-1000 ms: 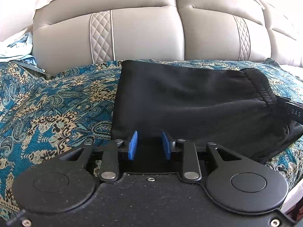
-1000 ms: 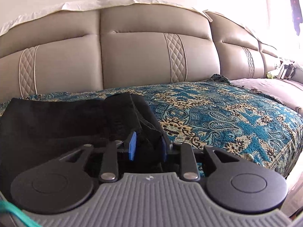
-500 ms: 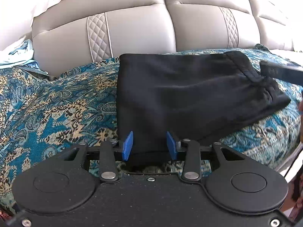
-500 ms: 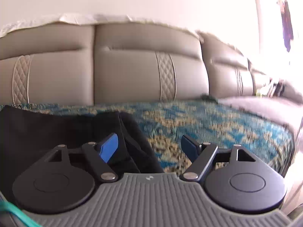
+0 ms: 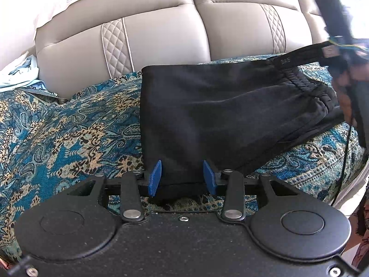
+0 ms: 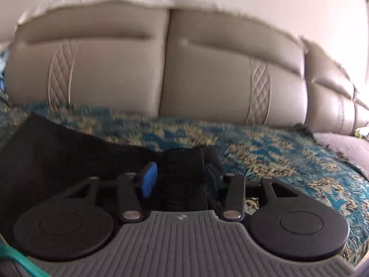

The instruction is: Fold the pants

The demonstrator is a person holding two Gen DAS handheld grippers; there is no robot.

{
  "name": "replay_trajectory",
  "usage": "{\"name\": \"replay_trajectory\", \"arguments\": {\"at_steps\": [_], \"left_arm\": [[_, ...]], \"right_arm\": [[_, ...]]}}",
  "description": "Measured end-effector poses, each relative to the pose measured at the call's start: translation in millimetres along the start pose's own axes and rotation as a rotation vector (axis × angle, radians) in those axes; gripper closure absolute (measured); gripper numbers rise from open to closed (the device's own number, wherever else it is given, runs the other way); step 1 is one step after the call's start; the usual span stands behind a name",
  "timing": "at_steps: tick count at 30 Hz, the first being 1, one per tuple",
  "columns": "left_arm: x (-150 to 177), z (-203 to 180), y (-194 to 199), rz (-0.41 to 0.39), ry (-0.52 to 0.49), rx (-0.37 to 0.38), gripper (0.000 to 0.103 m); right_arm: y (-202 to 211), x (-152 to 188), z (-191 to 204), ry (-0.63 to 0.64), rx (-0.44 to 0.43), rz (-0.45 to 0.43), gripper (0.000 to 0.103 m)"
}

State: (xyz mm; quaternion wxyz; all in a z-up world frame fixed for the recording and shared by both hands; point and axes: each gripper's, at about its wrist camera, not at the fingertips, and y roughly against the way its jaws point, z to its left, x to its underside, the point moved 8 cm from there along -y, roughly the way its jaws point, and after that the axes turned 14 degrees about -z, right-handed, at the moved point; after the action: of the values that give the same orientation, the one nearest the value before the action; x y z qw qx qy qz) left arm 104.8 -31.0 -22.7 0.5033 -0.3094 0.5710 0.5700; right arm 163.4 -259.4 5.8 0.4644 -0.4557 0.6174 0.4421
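Observation:
Black pants (image 5: 219, 110) lie folded on a blue patterned blanket (image 5: 57, 127) on a sofa. In the left wrist view my left gripper (image 5: 182, 177) stands open with the pants' near edge between its blue pads, not pinched. In the right wrist view my right gripper (image 6: 180, 177) has a bunch of the black waistband (image 6: 182, 180) between its pads, and that part of the pants is lifted. The right gripper also shows at the upper right of the left wrist view (image 5: 334, 23), holding the waistband up.
The beige leather sofa backrest (image 5: 161, 34) rises right behind the blanket. Light blue cloth (image 5: 20, 76) lies at the far left. The blanket's front edge (image 5: 322, 184) drops off at the right. A purple cushion (image 6: 341, 145) lies past the blanket at the right.
My left gripper let go of the pants' edge and opened. My right gripper opened, then closed on the waistband and lifted it.

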Motion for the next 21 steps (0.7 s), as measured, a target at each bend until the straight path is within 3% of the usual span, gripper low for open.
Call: {"name": "replay_trajectory", "arguments": {"at_steps": [4, 7, 11, 21], "left_arm": [[0.4, -1.1, -0.9, 0.005, -0.004, 0.010, 0.063], [-4.1, -1.0, -0.9, 0.011, -0.003, 0.019, 0.063], [-27.8, 10.9, -4.5, -0.021, 0.080, 0.078, 0.056], [-81.8, 73.0, -91.5, -0.080, 0.194, 0.023, 0.047]], "right_arm": [[-24.4, 12.2, -5.3, 0.049, -0.003, 0.061, 0.038], [-24.6, 11.3, -8.0, 0.072, 0.012, 0.050, 0.026], [-27.6, 11.9, -18.4, 0.045, 0.027, 0.059, 0.014], [-48.7, 18.4, -49.5, -0.132, -0.101, 0.140, 0.008]]}}
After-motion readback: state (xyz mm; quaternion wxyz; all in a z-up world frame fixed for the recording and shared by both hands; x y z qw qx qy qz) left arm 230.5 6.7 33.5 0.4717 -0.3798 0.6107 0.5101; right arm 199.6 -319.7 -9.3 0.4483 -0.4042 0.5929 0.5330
